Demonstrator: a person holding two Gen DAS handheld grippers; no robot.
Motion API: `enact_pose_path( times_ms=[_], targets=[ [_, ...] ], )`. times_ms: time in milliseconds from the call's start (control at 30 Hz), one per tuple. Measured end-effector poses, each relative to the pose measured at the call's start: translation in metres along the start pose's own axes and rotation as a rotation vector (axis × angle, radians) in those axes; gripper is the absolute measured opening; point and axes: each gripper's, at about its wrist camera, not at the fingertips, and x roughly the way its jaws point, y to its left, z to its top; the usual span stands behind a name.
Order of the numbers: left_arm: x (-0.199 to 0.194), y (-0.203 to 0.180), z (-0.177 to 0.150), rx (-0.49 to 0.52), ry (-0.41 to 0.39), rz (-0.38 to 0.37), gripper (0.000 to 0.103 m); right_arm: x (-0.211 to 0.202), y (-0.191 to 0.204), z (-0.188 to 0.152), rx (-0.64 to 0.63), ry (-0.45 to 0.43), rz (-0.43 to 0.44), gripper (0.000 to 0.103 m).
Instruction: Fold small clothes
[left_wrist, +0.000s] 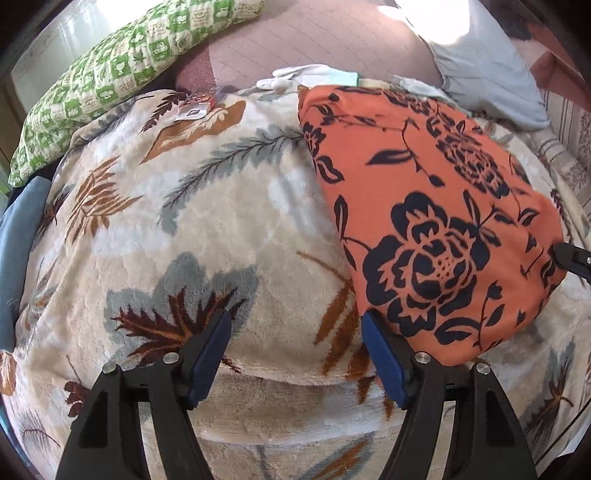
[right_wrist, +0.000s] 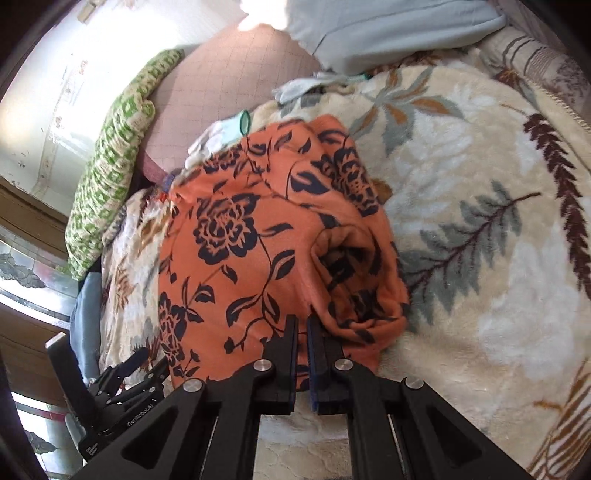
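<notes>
An orange garment (left_wrist: 424, 206) with dark blue flowers lies on the leaf-patterned blanket (left_wrist: 207, 206). In the left wrist view it fills the right half. My left gripper (left_wrist: 295, 336) hovers open over the blanket beside the garment's left edge, with nothing between its blue pads (left_wrist: 210, 354). My right gripper (right_wrist: 303, 323) is shut, its tips pinching the orange garment (right_wrist: 240, 251) at its near edge. A layer with a sleeve opening (right_wrist: 343, 251) is folded over on the right. The right gripper's tip (left_wrist: 570, 258) meets the garment's right corner. The left gripper (right_wrist: 144, 363) shows at the lower left.
A green-and-cream checked pillow (left_wrist: 110, 81) lies at the back left and a pale blue pillow (left_wrist: 484, 70) at the back right. Small white and pale clothes (left_wrist: 306, 75) sit beyond the orange garment. A pinkish quilted sheet (left_wrist: 317, 40) covers the far bed.
</notes>
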Motion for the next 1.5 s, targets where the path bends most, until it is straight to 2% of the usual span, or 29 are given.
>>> enact_pose_path(
  times_ms=[100, 167, 267, 333, 467, 667, 767, 900, 967, 1033, 1133, 1233, 1333, 1433, 1467, 1500],
  targets=[
    [-0.017, 0.004, 0.005, -0.025, -0.057, -0.040, 0.074, -0.014, -0.003, 0.004, 0.028, -0.050, 0.027, 0.007],
    [-0.021, -0.002, 0.008, -0.003, -0.085, -0.041, 0.074, -0.016, -0.010, 0.009, 0.047, -0.061, 0.026, 0.007],
    [-0.008, -0.017, 0.005, 0.067, -0.081, 0.010, 0.074, 0.001, -0.020, 0.014, 0.083, -0.017, -0.010, 0.007],
    [0.001, -0.022, 0.004, 0.092, -0.067, 0.038, 0.075, 0.018, -0.025, 0.016, 0.081, 0.055, -0.046, 0.007],
    [-0.006, -0.021, 0.008, 0.096, -0.077, 0.052, 0.075, 0.015, -0.030, 0.020, 0.111, 0.076, -0.009, 0.007],
    [-0.019, -0.021, 0.007, 0.067, -0.120, 0.017, 0.075, -0.005, 0.003, 0.021, -0.039, -0.009, 0.033, 0.010],
    [-0.013, -0.029, 0.005, 0.117, -0.127, 0.061, 0.075, -0.009, 0.020, 0.019, -0.103, -0.035, 0.048, 0.010],
    [-0.003, -0.038, 0.000, 0.182, -0.111, 0.114, 0.076, -0.006, 0.038, 0.015, -0.163, -0.030, 0.126, 0.010],
    [-0.004, -0.040, -0.002, 0.211, -0.121, 0.136, 0.078, 0.000, 0.048, 0.009, -0.196, -0.030, 0.120, 0.010],
    [-0.003, -0.040, -0.002, 0.225, -0.125, 0.145, 0.080, 0.013, 0.053, 0.006, -0.220, 0.002, 0.091, 0.010],
    [0.004, -0.034, -0.003, 0.227, -0.112, 0.174, 0.085, 0.039, 0.043, 0.005, -0.180, 0.081, 0.016, 0.010],
    [0.009, -0.027, -0.001, 0.213, -0.097, 0.184, 0.088, 0.059, 0.031, -0.003, -0.086, 0.222, 0.087, 0.011],
    [0.011, -0.024, 0.002, 0.209, -0.087, 0.215, 0.088, 0.065, 0.035, -0.015, -0.101, 0.282, 0.124, 0.011],
    [0.015, -0.019, 0.003, 0.189, -0.076, 0.292, 0.084, 0.068, 0.036, -0.023, -0.109, 0.291, 0.123, 0.011],
    [0.019, -0.014, 0.004, 0.166, -0.050, 0.265, 0.082, 0.066, 0.035, -0.023, -0.107, 0.292, 0.128, 0.010],
    [0.020, -0.007, 0.005, 0.118, -0.015, 0.205, 0.077, 0.065, 0.032, -0.021, -0.093, 0.295, 0.139, 0.010]
  ],
)
